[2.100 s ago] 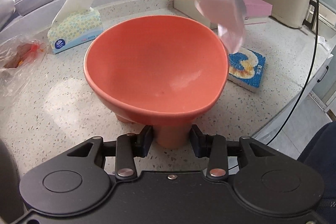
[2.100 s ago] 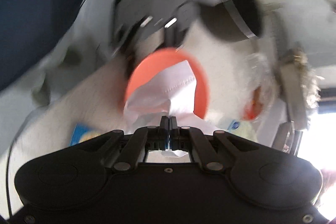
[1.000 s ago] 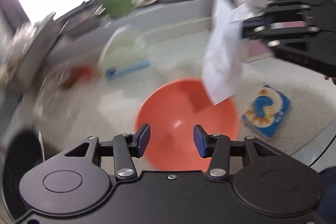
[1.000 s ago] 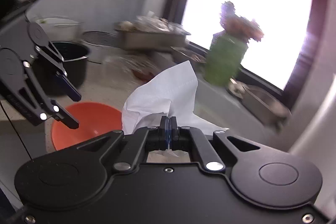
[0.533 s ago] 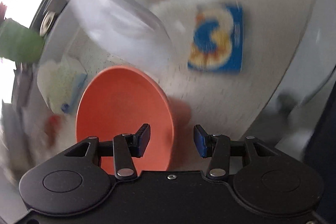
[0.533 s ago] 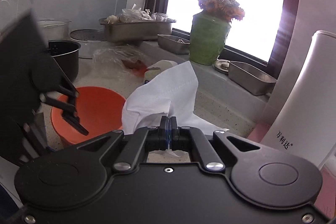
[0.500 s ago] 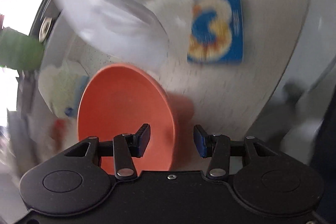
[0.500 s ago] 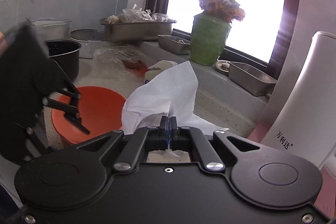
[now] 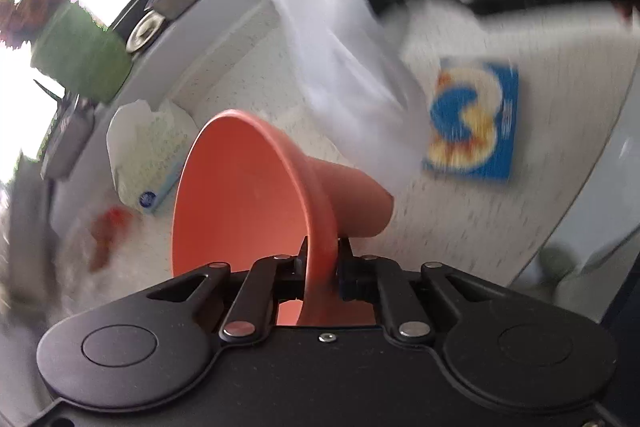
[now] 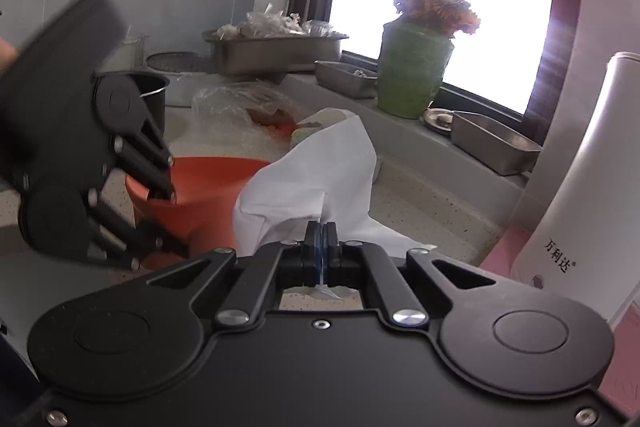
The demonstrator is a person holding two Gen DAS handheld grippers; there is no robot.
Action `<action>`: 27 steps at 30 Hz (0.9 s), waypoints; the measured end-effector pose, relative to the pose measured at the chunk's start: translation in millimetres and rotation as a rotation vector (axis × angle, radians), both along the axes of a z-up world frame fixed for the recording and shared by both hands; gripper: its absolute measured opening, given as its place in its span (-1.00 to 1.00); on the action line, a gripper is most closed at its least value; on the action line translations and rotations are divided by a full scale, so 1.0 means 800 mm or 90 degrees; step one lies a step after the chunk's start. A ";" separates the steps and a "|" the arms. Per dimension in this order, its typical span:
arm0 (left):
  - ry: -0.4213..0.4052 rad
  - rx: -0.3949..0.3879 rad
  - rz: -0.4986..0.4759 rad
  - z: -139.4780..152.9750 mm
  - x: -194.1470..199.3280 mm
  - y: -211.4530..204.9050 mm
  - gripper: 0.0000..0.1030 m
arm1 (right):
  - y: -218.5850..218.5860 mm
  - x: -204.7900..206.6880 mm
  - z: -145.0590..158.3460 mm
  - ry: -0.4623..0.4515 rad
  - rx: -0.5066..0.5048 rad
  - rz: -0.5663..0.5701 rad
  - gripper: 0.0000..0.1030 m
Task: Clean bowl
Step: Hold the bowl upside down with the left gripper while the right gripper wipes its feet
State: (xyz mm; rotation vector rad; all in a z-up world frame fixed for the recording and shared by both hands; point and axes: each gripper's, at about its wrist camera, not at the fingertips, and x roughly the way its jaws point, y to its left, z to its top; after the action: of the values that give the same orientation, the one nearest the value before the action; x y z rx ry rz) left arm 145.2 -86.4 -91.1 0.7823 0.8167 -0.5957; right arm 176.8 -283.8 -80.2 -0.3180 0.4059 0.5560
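Note:
In the left wrist view the orange footed bowl (image 9: 240,195) fills the middle, and my left gripper (image 9: 322,259) is shut on its near rim, one jaw inside and one outside. The same bowl (image 10: 208,183) sits low at the left of the right wrist view, with the left gripper (image 10: 164,187) clamped on its edge. My right gripper (image 10: 321,247) is shut on a white tissue (image 10: 316,179) that stands up just right of the bowl. That tissue (image 9: 340,67) hangs blurred above the bowl in the left wrist view.
On the speckled counter (image 9: 500,219) lie a blue and yellow sponge (image 9: 474,119) right of the bowl and a tissue box (image 9: 148,155) behind it. A green vase (image 10: 414,71), metal trays (image 10: 492,139), a black pot (image 10: 150,99) and a white appliance (image 10: 576,195) line the back and right.
The left gripper dropped onto the bowl's rim and shut on it; half a second ago its jaws stood open over the bowl. The right gripper kept its hold on the tissue, nearly still.

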 end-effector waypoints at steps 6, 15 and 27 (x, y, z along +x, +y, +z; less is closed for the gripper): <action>0.105 -0.230 0.068 0.036 0.003 0.016 -0.80 | 0.031 -0.009 0.009 -0.083 -0.125 0.087 -0.98; 0.094 -0.304 0.058 0.039 -0.035 0.020 -0.80 | 0.068 -0.010 0.001 -0.244 -0.405 0.385 -0.98; 0.050 -0.318 -0.080 0.077 -0.073 0.055 -0.79 | 0.080 0.013 0.030 -0.252 -0.446 0.569 -0.98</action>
State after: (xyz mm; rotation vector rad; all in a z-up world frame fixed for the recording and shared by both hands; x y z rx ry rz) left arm 86.7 -42.6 -29.6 0.3548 0.6523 -0.9043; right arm 187.2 -220.1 -56.2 -1.2970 0.0326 1.1879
